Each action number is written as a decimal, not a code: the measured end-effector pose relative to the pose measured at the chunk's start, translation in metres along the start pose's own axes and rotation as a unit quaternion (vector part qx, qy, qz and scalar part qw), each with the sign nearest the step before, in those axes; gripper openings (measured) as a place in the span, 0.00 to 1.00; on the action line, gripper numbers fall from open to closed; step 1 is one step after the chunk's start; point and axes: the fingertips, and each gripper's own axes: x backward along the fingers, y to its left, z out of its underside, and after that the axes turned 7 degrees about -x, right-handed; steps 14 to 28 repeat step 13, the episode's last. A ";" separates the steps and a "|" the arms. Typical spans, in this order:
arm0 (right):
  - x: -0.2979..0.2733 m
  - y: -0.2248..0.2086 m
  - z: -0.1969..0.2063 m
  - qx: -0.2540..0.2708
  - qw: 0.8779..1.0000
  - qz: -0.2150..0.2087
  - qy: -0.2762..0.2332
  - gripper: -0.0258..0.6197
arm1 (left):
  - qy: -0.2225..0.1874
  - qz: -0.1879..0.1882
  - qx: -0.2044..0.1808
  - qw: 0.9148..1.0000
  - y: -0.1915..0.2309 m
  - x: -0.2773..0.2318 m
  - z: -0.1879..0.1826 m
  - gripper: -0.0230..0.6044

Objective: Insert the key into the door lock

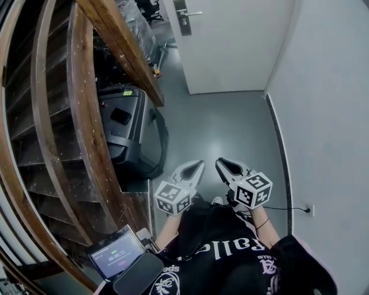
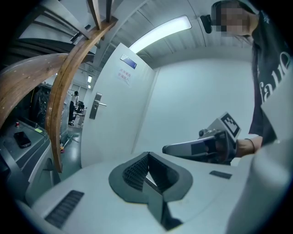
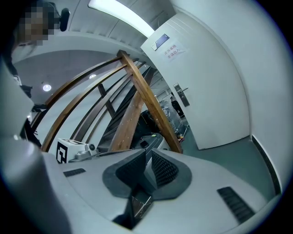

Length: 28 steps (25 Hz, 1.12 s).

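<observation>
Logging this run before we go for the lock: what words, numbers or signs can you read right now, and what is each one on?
"00:00:11" on the lit screen at the lower left.
"alle", the middle of the shirt print; the other letters are unclear.
Blue plate and paper notice on the door: too small to read.
Green label on the black machine: too small to read.

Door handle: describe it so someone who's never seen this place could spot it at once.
Find the white door past the wooden frame. Near its left edge sits a tall metal plate with a silver lever; the two signs higher up are flat.
</observation>
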 end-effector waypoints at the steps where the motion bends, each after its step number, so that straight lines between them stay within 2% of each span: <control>1: 0.002 0.000 0.000 0.001 1.000 -0.001 -0.001 0.10 | 0.000 0.000 -0.002 1.000 -0.002 0.000 0.000 0.04; 28: 0.016 0.000 0.006 -0.002 1.000 0.006 -0.011 0.10 | -0.002 0.004 -0.005 1.000 -0.014 0.007 0.000 0.04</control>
